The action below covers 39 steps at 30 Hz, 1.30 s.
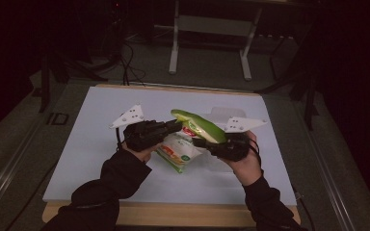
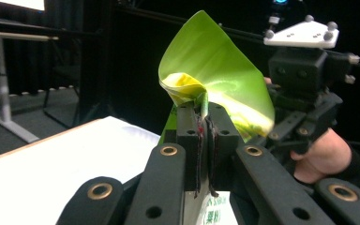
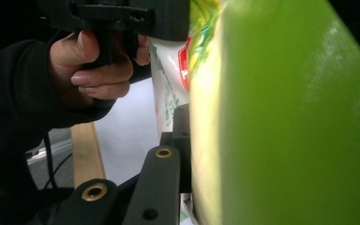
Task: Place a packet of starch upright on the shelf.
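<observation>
A snack bag [image 1: 192, 132], green on its upper side and white with red and green print lower down, is held above the white board between both grippers. My left gripper [image 1: 178, 126] is shut on the bag's left edge; in the left gripper view the jaws [image 2: 205, 110] pinch the seam and the green film [image 2: 215, 70] curls above them. My right gripper [image 1: 203, 143] is shut on the bag's right side. In the right gripper view the green film [image 3: 286, 117] lies right against the camera, hiding one jaw, while the other finger [image 3: 180, 140] presses against it.
A white board [image 1: 101, 144] covers the table, with a wooden front edge [image 1: 173, 214]. Behind the table stands a grey metal frame [image 1: 173, 48] on a dark floor. Cables lie at the back left [image 1: 130, 62].
</observation>
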Tool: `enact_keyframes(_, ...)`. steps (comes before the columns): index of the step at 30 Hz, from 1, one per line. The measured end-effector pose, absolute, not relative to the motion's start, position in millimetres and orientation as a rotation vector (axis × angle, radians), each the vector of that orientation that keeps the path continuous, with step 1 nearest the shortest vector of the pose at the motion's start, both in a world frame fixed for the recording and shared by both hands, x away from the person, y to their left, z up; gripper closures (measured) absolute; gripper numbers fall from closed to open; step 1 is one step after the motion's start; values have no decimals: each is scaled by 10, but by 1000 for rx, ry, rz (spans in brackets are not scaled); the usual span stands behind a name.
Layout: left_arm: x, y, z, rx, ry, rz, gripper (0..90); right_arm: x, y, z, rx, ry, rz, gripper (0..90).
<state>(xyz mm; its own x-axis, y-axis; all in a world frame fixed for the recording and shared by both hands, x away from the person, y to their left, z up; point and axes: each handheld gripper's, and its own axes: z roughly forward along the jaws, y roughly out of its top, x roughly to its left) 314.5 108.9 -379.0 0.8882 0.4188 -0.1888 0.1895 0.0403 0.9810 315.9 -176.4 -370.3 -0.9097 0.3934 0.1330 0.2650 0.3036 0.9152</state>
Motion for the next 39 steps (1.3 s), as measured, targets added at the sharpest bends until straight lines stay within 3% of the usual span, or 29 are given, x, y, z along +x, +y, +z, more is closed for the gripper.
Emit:
enact_keyframes(5,3124,1099,-3764,1550,462,181,797,3211,-1816,-3564,510,2514,1623,827)
enact_keyframes(6,3119,1100,-3759,1555,458,189,735,3228,-1833,-3541,498,2532,1622,827)
enact_keyframes(16,3127,1245,-3757,1559,447,168,494,3285,-1981,-3308,403,2563,1545,827)
enact_keyframes(21,3098,1304,-3806,1613,450,159,258,3348,-2145,-3160,379,2552,1518,827)
enact_keyframes(22,3096,1317,-3822,1630,451,154,143,3375,-2210,-3098,357,2555,1485,827)
enact_keyframes(25,3092,1366,-3877,1657,479,144,125,3408,-2284,-3038,369,2555,1459,827)
enact_keyframes(30,3076,1464,-4000,1703,522,119,22,3456,-2512,-2910,397,2544,1399,827)
enact_keyframes(39,2973,1687,-4314,1757,604,121,2,3596,-2870,-2844,436,2609,1330,827)
